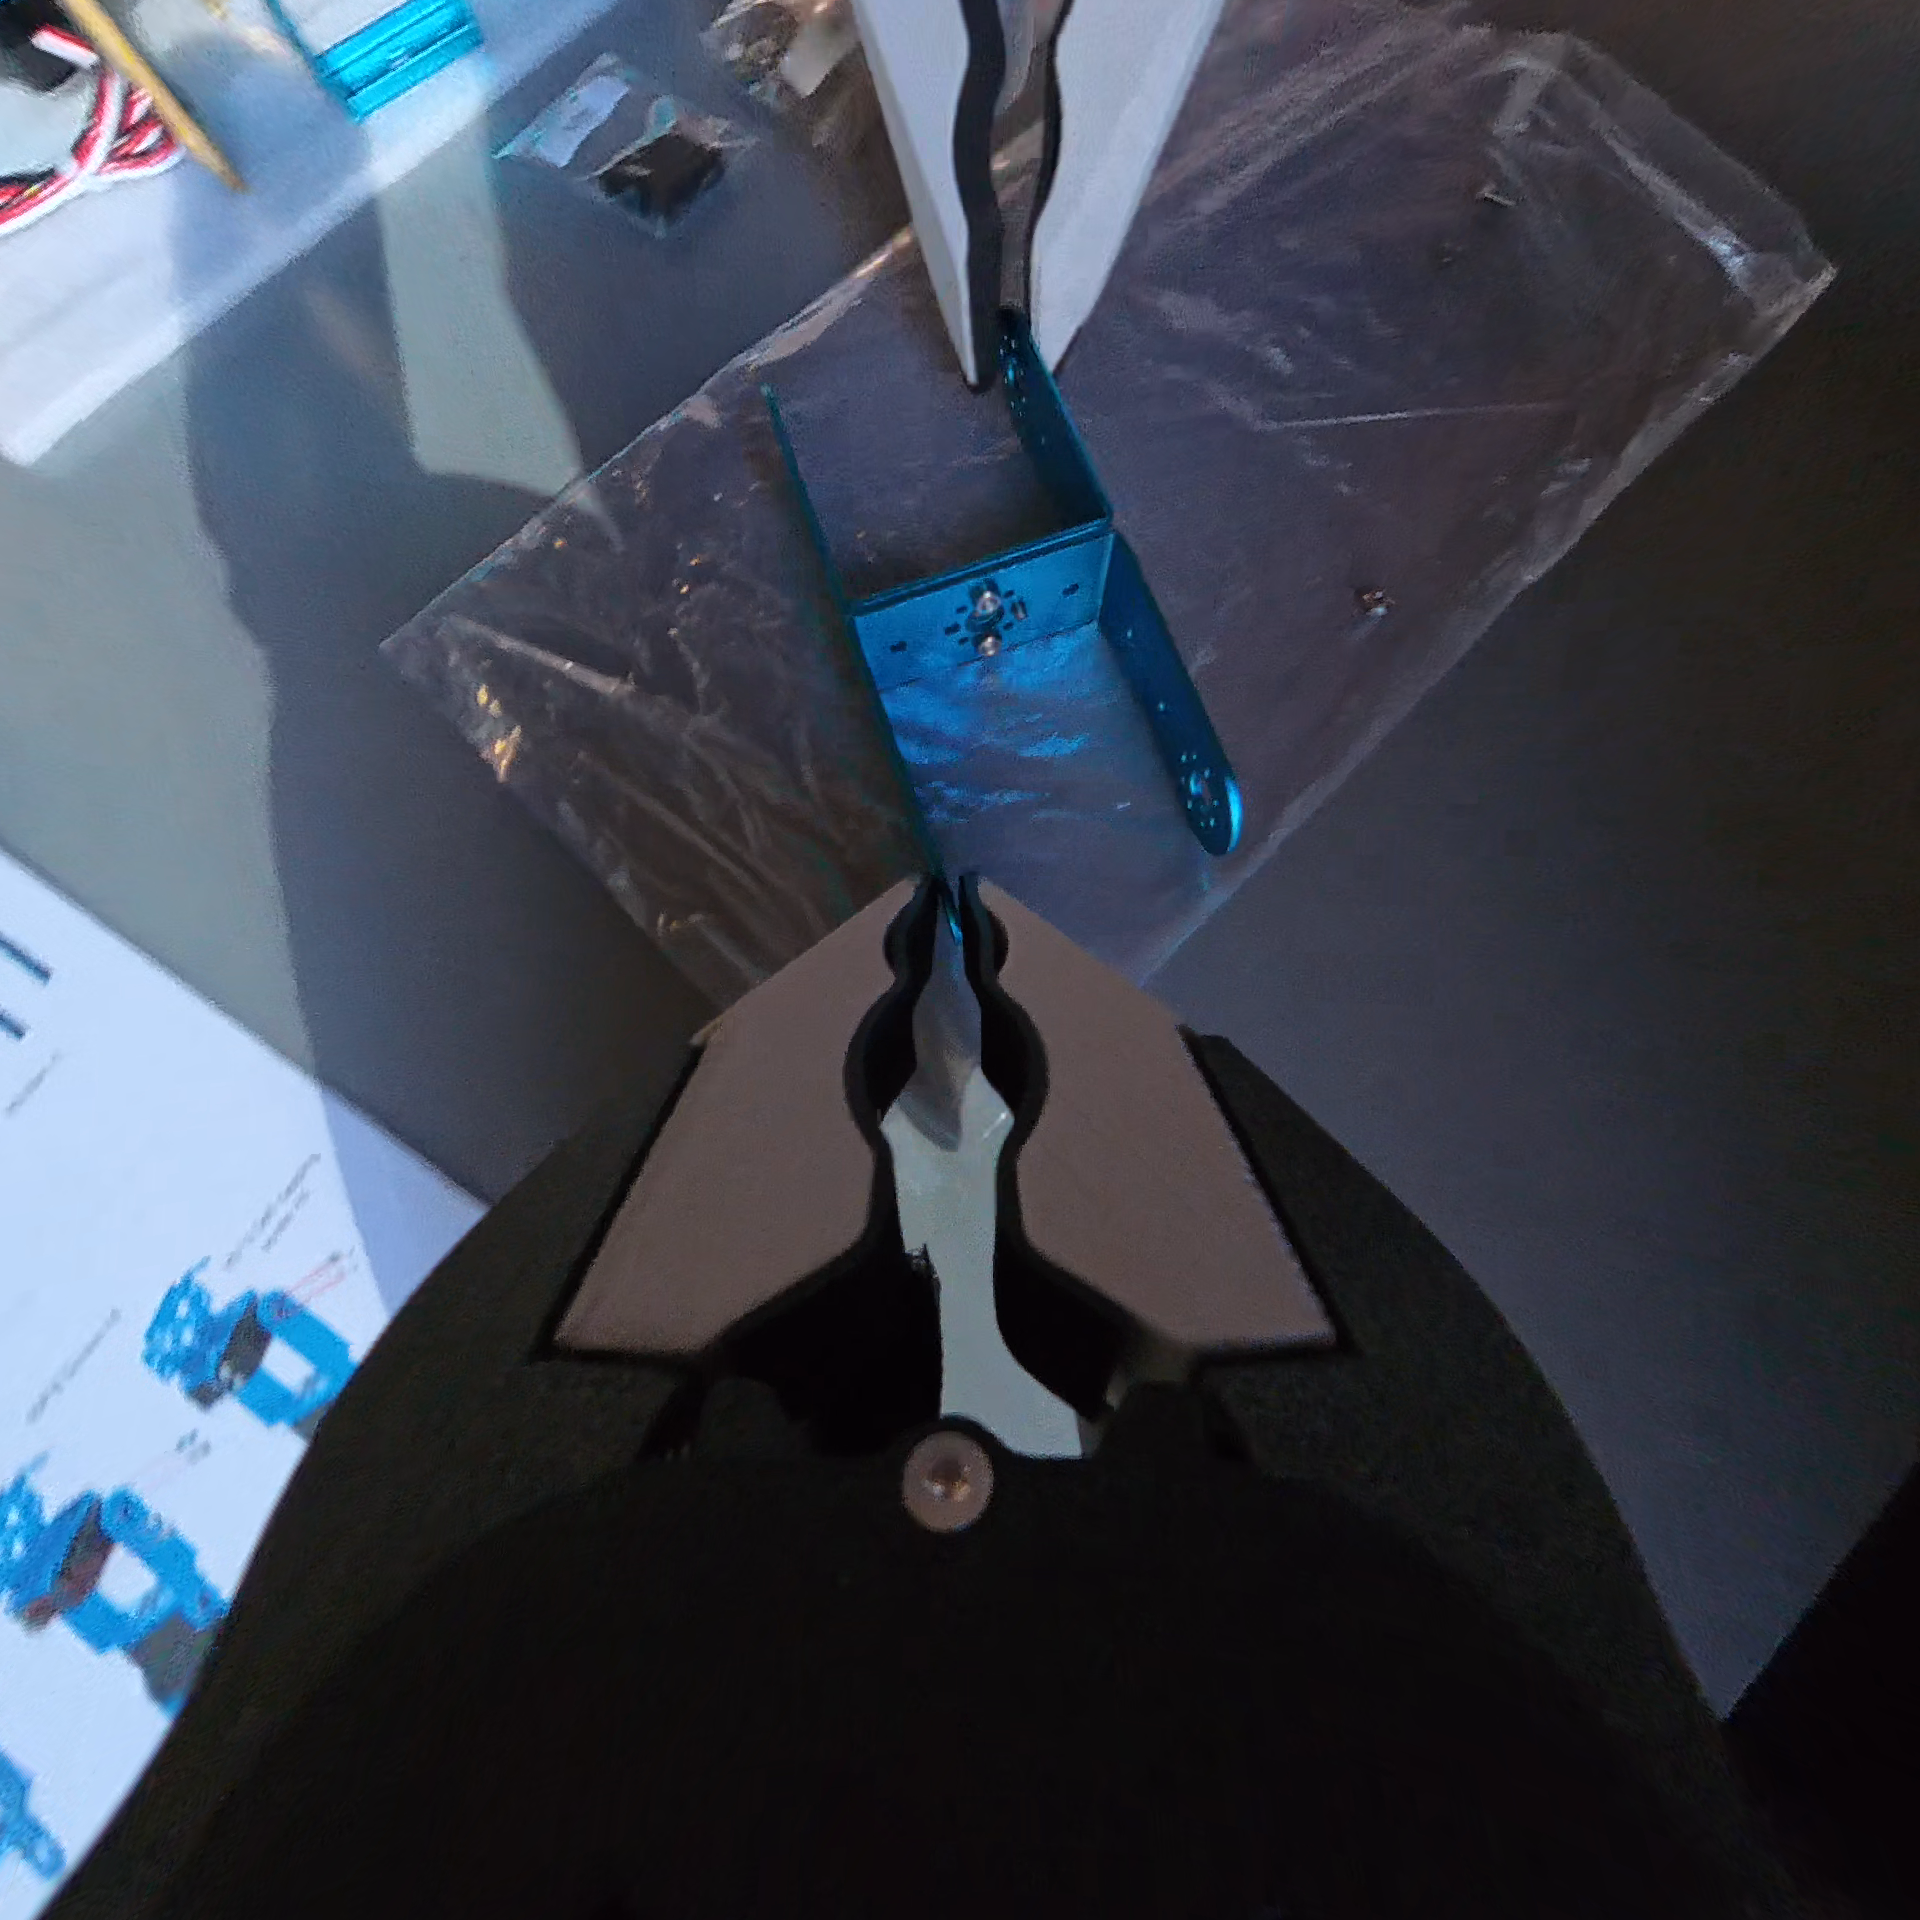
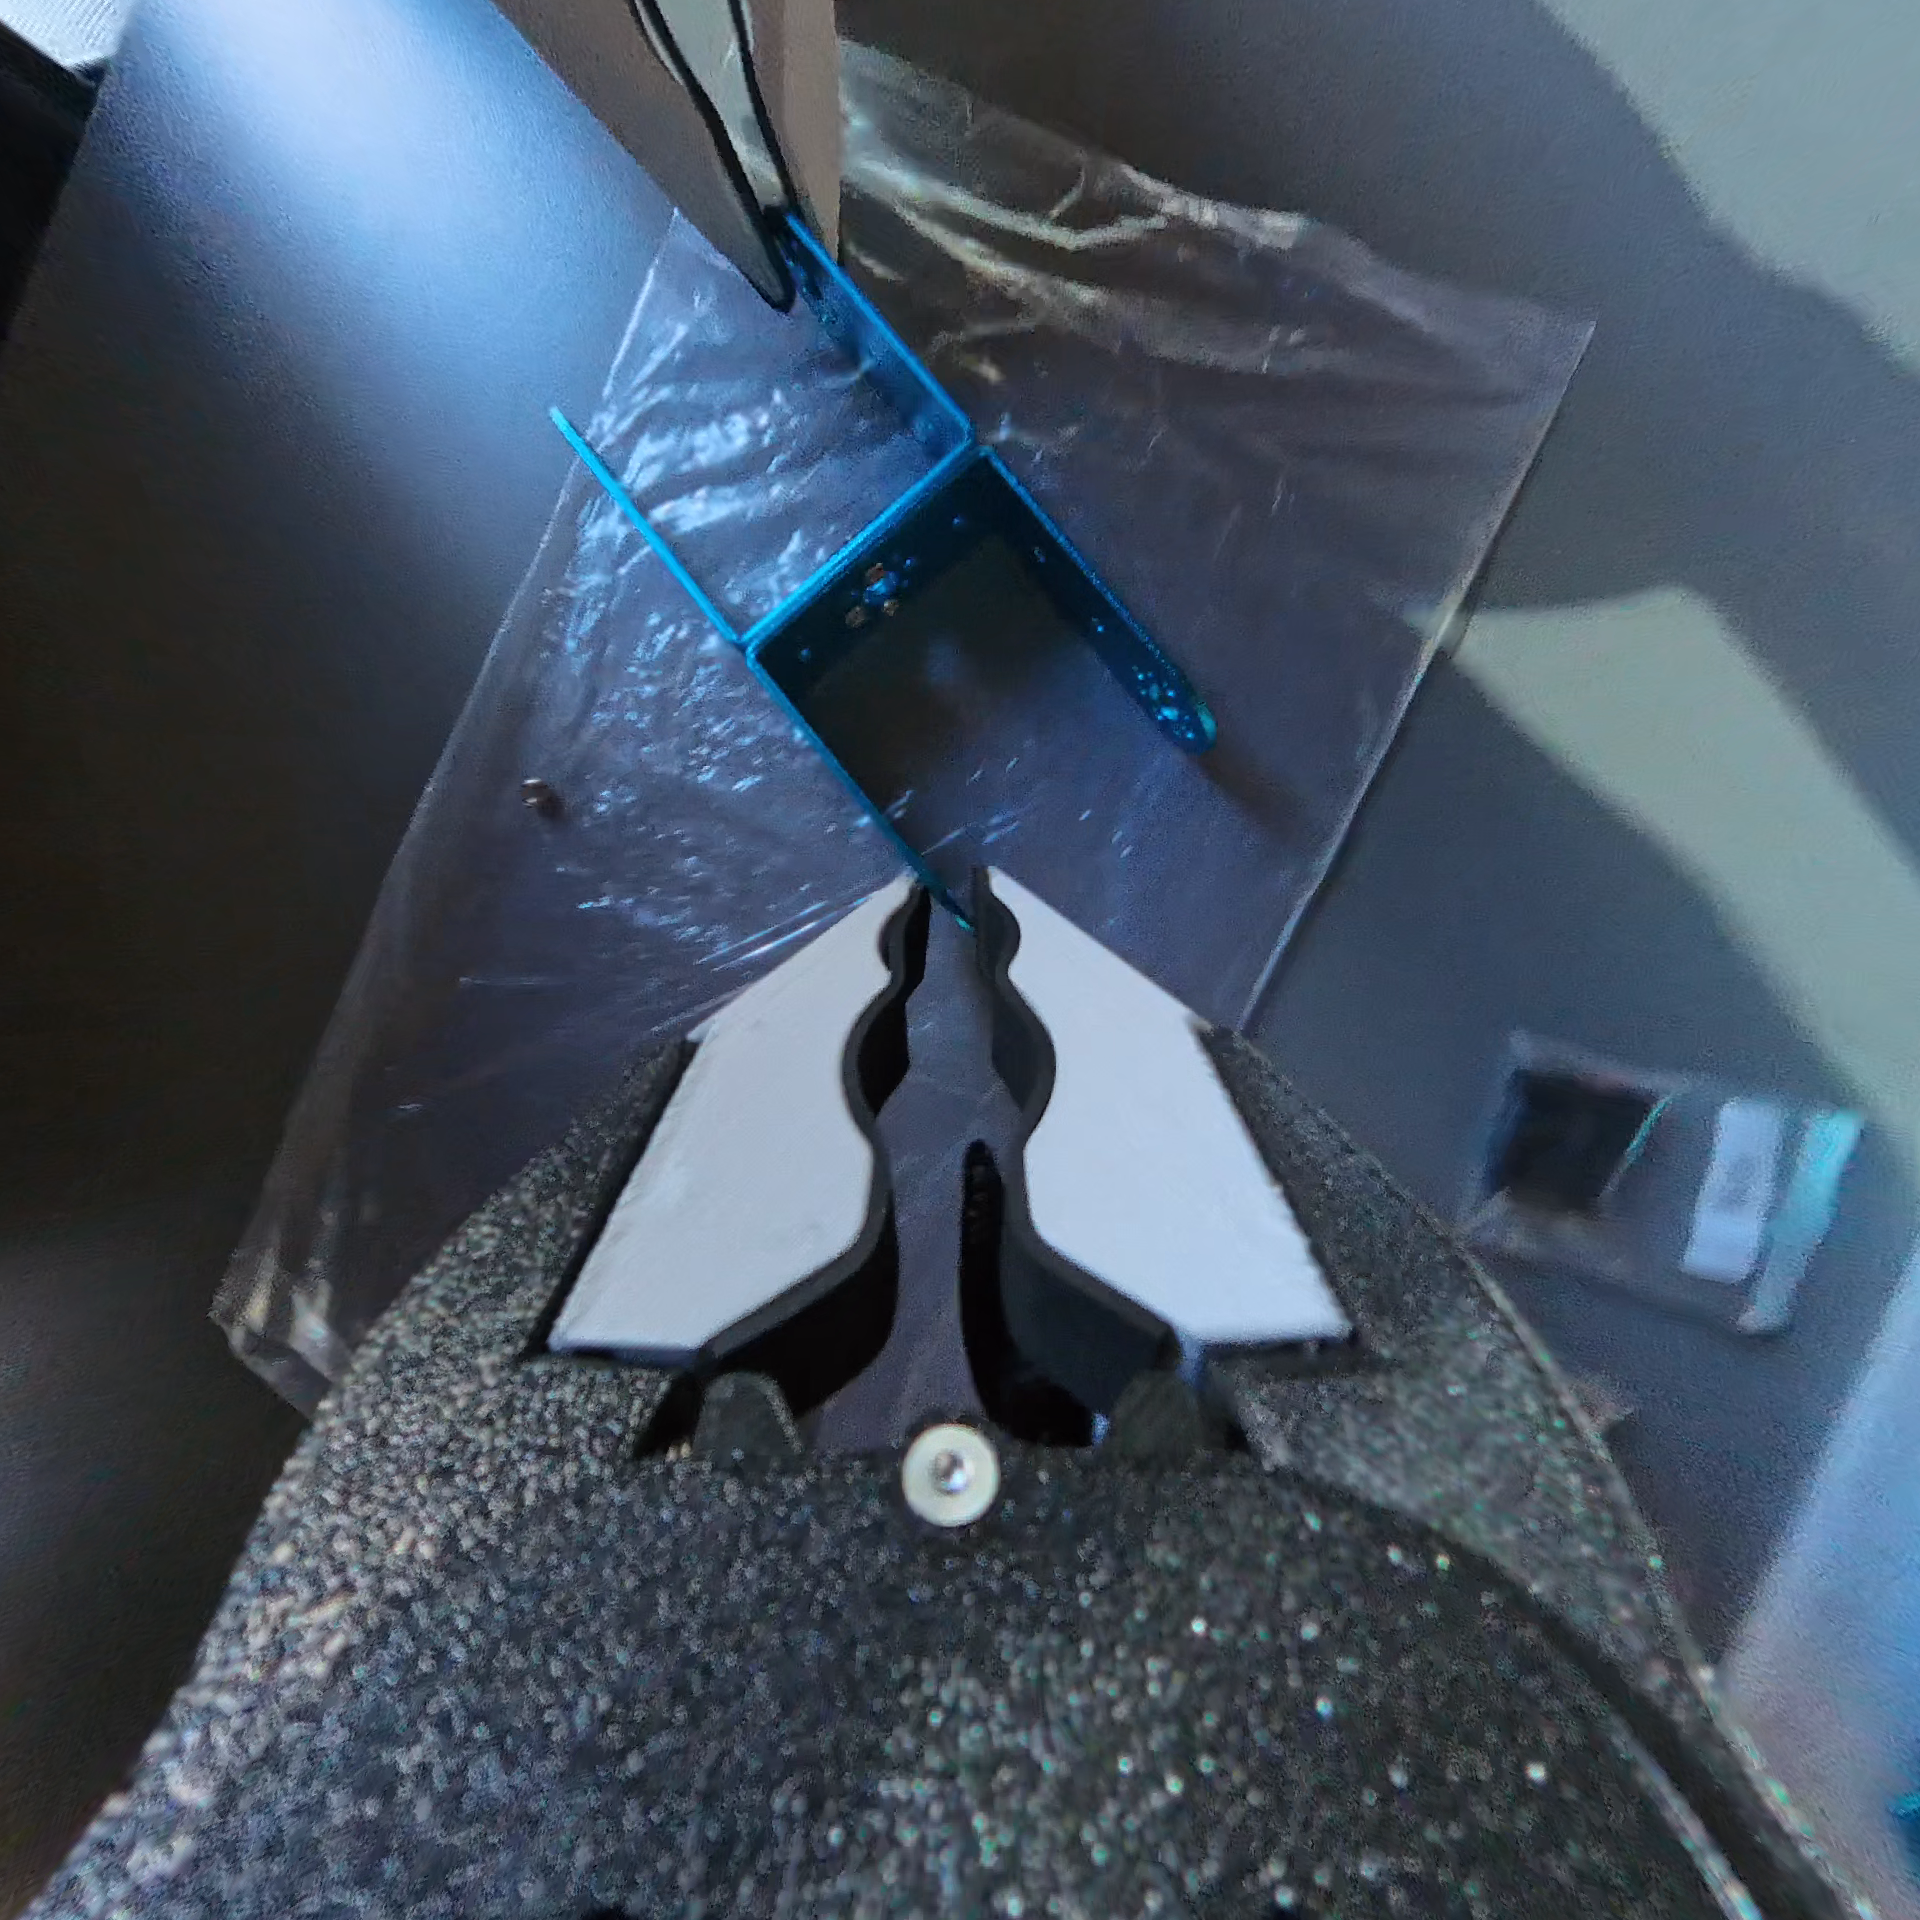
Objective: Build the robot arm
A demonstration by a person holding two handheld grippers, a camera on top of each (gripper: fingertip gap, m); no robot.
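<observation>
A blue metal bracket (image 1: 987, 623), H-shaped with a screwed middle plate, hangs over a clear acrylic sheet (image 1: 1455, 416). My left gripper (image 1: 948, 914) is shut on the tip of its near left arm. My right gripper (image 1: 997, 343) comes in from the top of the left wrist view, shut on the tip of the far right arm. In the right wrist view my right gripper (image 2: 951, 904) pinches one arm of the bracket (image 2: 883, 592), and my left gripper (image 2: 784, 265) grips the opposite arm. The acrylic sheet (image 2: 1351, 468) lies beneath.
A small screw (image 1: 1374, 601) lies on the acrylic sheet; it also shows in the right wrist view (image 2: 538, 798). An illustrated instruction sheet (image 1: 125, 1247) lies at the left. Blue parts (image 1: 395, 52), red-white wires (image 1: 73, 156) and bagged parts (image 1: 644, 156) sit at the back. The gap from one gripper's tips to the other's is roughly 12 cm.
</observation>
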